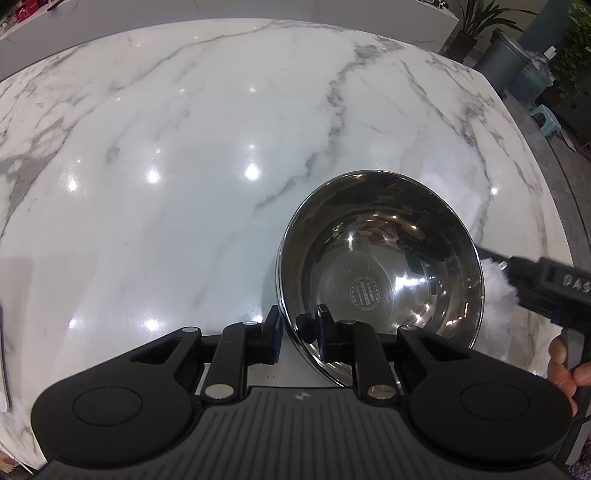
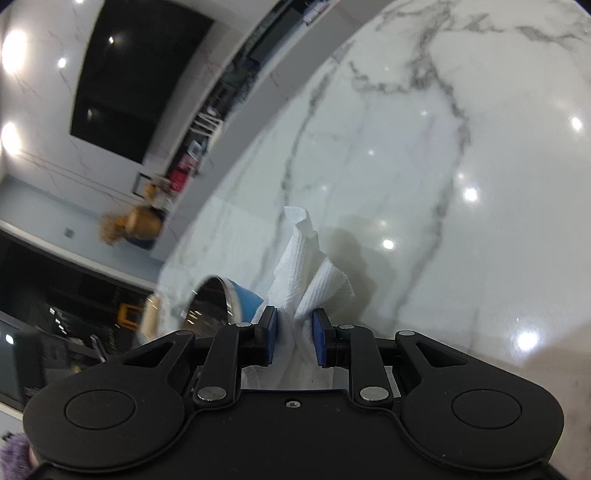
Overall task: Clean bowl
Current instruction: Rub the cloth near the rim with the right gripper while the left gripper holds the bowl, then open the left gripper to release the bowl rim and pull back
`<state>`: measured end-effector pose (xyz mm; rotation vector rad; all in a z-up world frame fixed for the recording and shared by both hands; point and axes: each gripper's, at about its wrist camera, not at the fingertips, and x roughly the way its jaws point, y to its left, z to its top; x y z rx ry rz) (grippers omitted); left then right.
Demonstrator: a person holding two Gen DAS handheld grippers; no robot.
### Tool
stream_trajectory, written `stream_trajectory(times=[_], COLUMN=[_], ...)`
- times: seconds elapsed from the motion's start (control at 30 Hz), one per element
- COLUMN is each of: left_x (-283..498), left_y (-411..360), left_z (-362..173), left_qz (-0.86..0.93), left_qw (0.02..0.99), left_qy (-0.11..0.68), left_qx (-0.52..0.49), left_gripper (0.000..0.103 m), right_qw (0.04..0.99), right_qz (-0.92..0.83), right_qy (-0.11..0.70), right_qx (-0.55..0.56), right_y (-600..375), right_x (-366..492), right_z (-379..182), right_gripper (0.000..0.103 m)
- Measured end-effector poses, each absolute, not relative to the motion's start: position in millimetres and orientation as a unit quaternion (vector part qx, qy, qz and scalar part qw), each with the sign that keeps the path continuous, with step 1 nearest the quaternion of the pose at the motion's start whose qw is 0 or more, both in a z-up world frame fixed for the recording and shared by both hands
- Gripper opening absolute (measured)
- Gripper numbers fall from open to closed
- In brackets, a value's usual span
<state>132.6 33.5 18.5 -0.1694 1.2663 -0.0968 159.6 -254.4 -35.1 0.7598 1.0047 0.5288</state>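
A shiny steel bowl point(image 1: 384, 266) stands on the white marble table point(image 1: 184, 166), its inside bare and mirror-like. My left gripper point(image 1: 297, 326) is shut on the bowl's near rim, one pad outside the wall and one inside. My right gripper point(image 2: 293, 326) is shut on a crumpled white paper towel point(image 2: 310, 269) that sticks out ahead of its blue pads. In the left wrist view the right gripper point(image 1: 535, 280) hangs just beyond the bowl's right edge, with the paper towel point(image 1: 491, 273) beside the rim. The right wrist view shows the bowl point(image 2: 214, 302) low at the left, its outside blue.
A person's hand point(image 1: 565, 369) holds the right gripper's handle at the right edge. The marble table point(image 2: 443, 184) spreads wide beyond the bowl. Past its far right corner stand potted plants point(image 1: 476, 22), a grey bin point(image 1: 506, 59) and a small stool point(image 1: 546, 118).
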Motion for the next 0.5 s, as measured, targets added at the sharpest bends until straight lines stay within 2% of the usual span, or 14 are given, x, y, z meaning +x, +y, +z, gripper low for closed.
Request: stream_trajectory(times=[0.17,0.4,0.5], left_x=[131,123,117], left_y=[36,43,47], left_z=[18,27,36], left_qz=[-0.048,-0.051,-0.056], left_qw=[0.801,0.814,0.824], left_qy=[0.589,0.566,0.549], left_qx=[-0.092,-0.118,-0.129], left_gripper=[0.017,0.017,0.026], right_qw=[0.788,0.823,0.858], right_qz=[0.243,0.229,0.215], right_qy=[0.488,0.451,0.423], right_qx=[0.286,0.258,0.196], right_y=[-239,-242,-239], right_x=[159,150,140], right_z=[-34,-15,2], right_gripper=[0.02,0.02,0.02])
